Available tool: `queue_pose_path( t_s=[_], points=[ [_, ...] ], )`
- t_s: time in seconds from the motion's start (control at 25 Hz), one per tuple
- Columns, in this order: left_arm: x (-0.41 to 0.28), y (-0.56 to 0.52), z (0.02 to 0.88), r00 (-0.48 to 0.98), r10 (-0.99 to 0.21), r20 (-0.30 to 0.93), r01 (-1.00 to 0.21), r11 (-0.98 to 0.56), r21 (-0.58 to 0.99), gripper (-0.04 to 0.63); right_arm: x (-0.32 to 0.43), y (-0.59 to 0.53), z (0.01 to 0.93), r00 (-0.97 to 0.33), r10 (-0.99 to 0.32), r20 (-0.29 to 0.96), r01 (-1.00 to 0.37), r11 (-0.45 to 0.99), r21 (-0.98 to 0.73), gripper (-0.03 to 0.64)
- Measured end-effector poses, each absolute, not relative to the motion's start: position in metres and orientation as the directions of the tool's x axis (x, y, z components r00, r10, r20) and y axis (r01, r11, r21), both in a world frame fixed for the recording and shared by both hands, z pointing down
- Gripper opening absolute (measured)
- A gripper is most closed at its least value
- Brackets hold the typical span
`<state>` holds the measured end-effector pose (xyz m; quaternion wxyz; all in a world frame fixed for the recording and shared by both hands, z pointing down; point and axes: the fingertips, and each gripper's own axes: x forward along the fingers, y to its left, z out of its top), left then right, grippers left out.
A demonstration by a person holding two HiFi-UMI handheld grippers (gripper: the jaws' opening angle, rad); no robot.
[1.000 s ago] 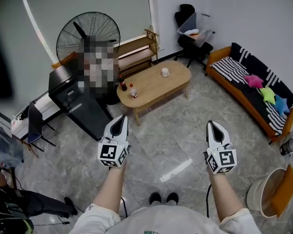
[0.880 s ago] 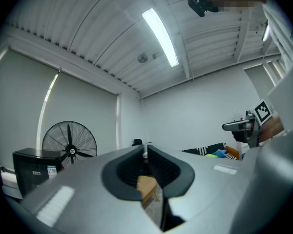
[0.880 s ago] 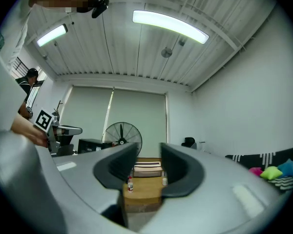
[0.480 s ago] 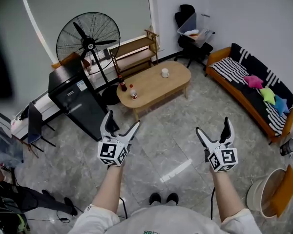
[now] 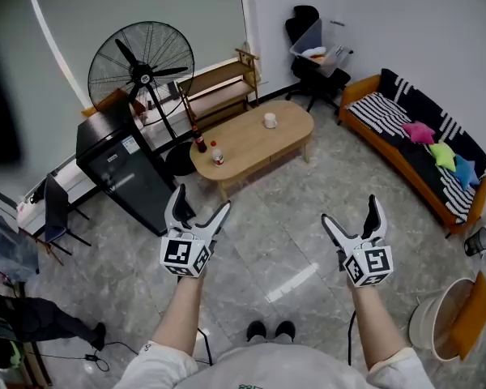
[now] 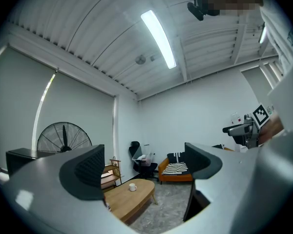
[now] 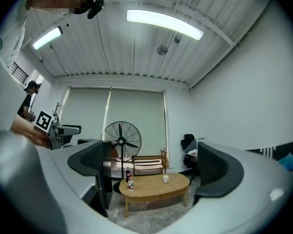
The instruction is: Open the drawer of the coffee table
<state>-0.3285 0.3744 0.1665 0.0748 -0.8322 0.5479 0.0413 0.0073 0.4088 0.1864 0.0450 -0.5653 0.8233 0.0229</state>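
The left claw (image 5: 200,199) and right claw (image 5: 350,211) have just been opened wide, with nothing held between. The table (image 5: 255,136) is seen well apart, at one o'clock from the left claw and eleven from the right.

I find no legible text, brand or number in any view. The left gripper (image 5: 201,199) and right gripper (image 5: 350,209) carry square black-and-white coded patterns only, not characters. The sticker (image 5: 130,146) on the black cabinet (image 5: 146,193) is too small to read.

mug (image 5: 270,120) on coffee table (image 5: 251,148)
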Motion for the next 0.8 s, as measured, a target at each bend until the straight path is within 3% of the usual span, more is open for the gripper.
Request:
queue_pose_path(
  t_s=[0.48, 0.8],
  points=[
    [-0.285, 0.355, 0.188, 0.394, -0.910, -0.131, -0.918, -0.384, -0.094, 0.492, 0.049, 0.381, 0.206, -0.365, -0.927, -0.086, -0.929, 0.368, -0.021, 0.589],
    [-0.279, 0.288, 0.208, 0.412, -0.904, -0.118, -0.911, -0.405, -0.077, 0.492, 0.055, 0.331, 0.221, -0.341, -0.938, -0.059, -0.939, 0.342, -0.010, 0.589]
  ],
)
